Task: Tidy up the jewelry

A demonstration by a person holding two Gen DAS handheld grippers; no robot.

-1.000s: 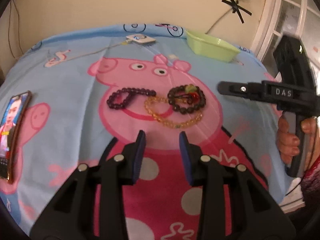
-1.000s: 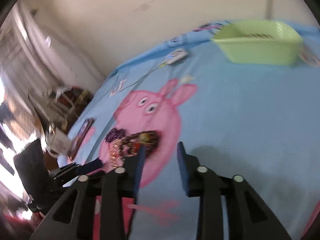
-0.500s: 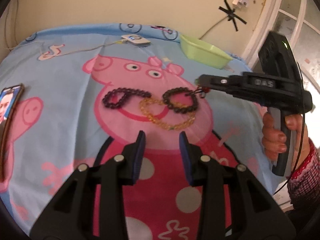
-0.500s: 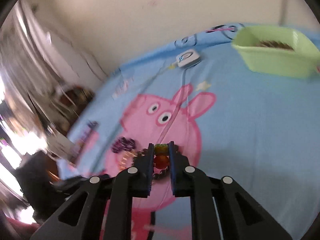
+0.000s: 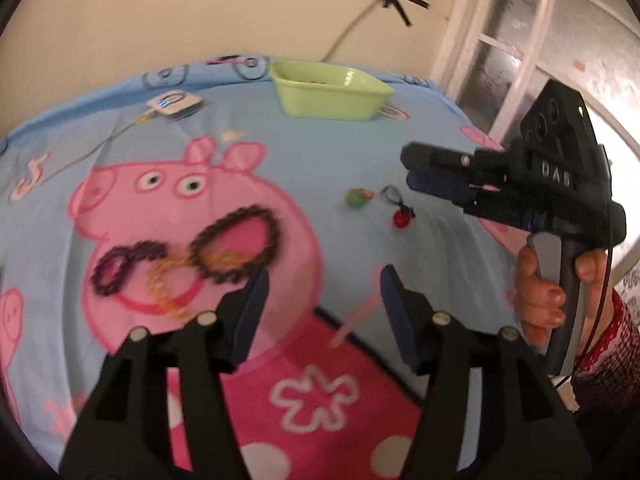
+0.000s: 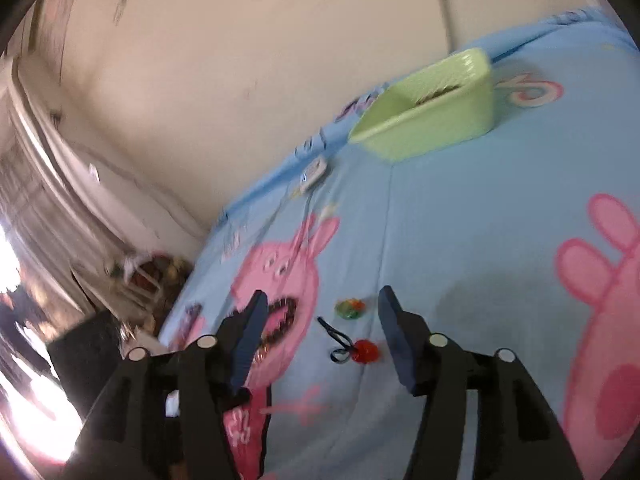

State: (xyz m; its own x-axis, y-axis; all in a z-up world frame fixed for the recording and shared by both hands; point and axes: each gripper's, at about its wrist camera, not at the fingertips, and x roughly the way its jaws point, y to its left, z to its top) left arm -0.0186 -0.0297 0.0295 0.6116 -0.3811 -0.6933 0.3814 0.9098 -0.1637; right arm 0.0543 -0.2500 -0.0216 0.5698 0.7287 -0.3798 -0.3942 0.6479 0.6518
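A red bead charm on a dark cord [image 5: 402,218] [image 6: 365,351] and a green bead [image 5: 357,197] [image 6: 349,308] lie loose on the blue cartoon-pig sheet. A dark brown bead bracelet [image 5: 236,242], a purple bracelet [image 5: 124,266] and an amber one [image 5: 168,284] lie on the pig's face. My right gripper [image 6: 320,320] is open and empty just above the two beads; it also shows in the left wrist view [image 5: 412,174]. My left gripper [image 5: 322,292] is open and empty, near the brown bracelet.
A light green tray [image 5: 328,94] [image 6: 432,116] with something dark inside stands at the far edge by the wall. A small white device with a cable [image 5: 174,104] lies left of it. The bed's right edge runs by a white-framed door [image 5: 520,40].
My right gripper pulled the red and green beads off the brown bracelet, carried them right, opened and left them on the sheet. My left gripper opened wider and swung right.
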